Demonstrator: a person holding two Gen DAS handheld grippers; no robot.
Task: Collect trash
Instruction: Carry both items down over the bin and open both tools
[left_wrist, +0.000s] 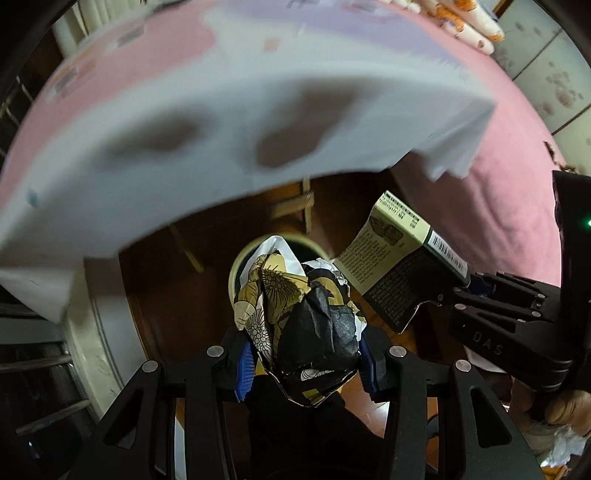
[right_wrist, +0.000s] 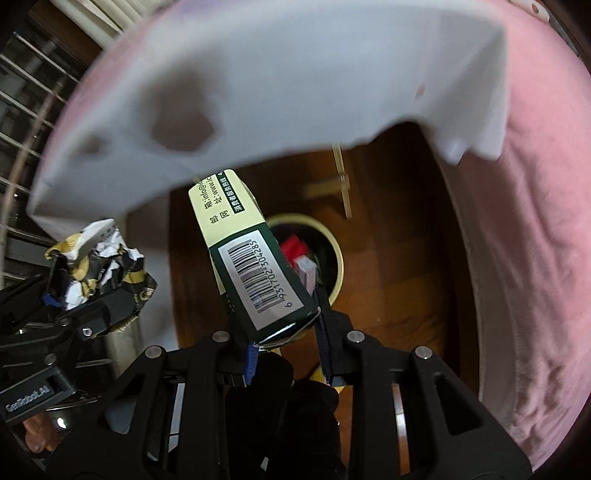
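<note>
Left tongs (left_wrist: 306, 365): blue-padded fingers (left_wrist: 244, 373) clamped on a crumpled wrapper (left_wrist: 295, 314), black, white and gold with a flower print; the wrapper stands up out of the grip and covers part of the bin mouth in the left wrist view. Right tongs (right_wrist: 286, 343): clamped on the lower end of a dark green and cream carton (right_wrist: 255, 273) with a white barcode label; the carton leans up and to the left from the fingers (right_wrist: 252, 360). Waste bin (right_wrist: 338, 254): round, pale rim, standing on a brown wooden floor (right_wrist: 399, 229) below both tongs; red and white items (right_wrist: 301, 258) lie inside it. Relative position: the carton hangs just right of the wrapper in the left wrist view, the two apart; both are held above the floor near the bin, neither inside it. Surroundings: a bed with a pink cover (right_wrist: 535, 221) to the right, and a white, blurred sheet edge (left_wrist: 221, 147) with dark blotches overhanging the top of both views. A window grille (right_wrist: 33, 85) shows at far left.
</note>
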